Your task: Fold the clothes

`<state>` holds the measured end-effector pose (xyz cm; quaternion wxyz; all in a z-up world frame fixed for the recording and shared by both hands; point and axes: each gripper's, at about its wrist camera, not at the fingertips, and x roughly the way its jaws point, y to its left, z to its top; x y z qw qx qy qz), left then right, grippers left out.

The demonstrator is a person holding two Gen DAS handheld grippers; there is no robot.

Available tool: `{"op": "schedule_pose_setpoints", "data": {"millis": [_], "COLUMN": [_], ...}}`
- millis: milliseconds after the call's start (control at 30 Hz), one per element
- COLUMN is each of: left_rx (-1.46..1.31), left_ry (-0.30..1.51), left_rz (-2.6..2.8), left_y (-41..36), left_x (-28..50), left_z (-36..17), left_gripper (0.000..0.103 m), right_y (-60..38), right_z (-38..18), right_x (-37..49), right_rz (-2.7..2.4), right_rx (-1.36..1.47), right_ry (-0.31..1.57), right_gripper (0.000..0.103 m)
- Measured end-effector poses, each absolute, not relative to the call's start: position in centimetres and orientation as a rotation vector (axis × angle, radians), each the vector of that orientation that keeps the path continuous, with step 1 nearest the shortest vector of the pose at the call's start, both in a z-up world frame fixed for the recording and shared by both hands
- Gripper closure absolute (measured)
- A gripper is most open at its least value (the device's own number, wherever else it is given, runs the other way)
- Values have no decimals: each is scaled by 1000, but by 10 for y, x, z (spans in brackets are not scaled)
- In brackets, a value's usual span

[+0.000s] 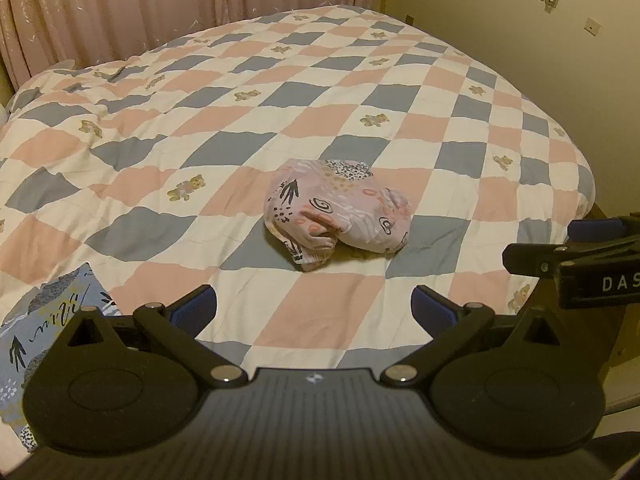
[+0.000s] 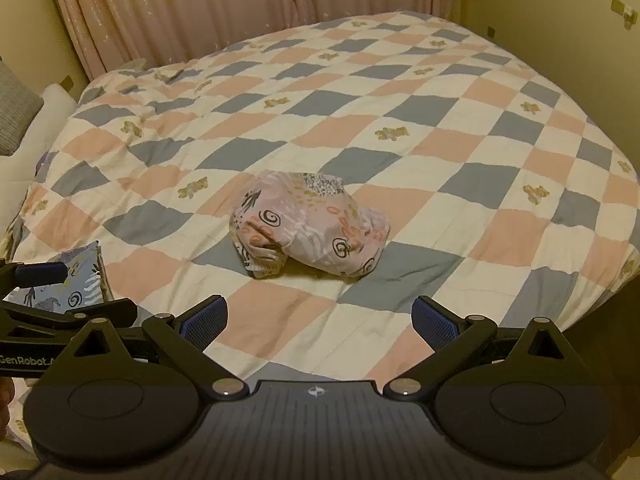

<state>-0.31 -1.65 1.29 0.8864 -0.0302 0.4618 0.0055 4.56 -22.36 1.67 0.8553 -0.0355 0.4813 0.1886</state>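
Checkered quilt (image 1: 320, 92) under pink curtains (image 1: 160, 0), crumpled pink garment (image 1: 338, 212) centred, 2 spread, empty grippers: left gripper (image 1: 314, 308), right gripper (image 2: 320, 320).

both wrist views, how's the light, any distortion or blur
Left wrist view: dim, warm yellowish light, the bed edge bowed by the fisheye, corners darkened, the pink bundle of clothes fairly sharp. Right wrist view: same cast and bowing, soft shadow under the bundle, no glare.
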Motion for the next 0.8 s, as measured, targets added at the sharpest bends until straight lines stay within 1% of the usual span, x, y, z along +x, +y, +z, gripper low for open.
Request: {"op": "schedule_pose_setpoints", "data": {"millis": [800], "left_rx": [-77], "left_ry": [972], "left_rz": [-3], "left_y": [-7], "left_x": [3], "left_z": [8], "left_gripper": [1], "right_y": [-210], "right_z": [7], "right_x": [55], "right_rz": [394], "right_rx": [-94], "right_ry": [1046], "right_gripper": [2]}}
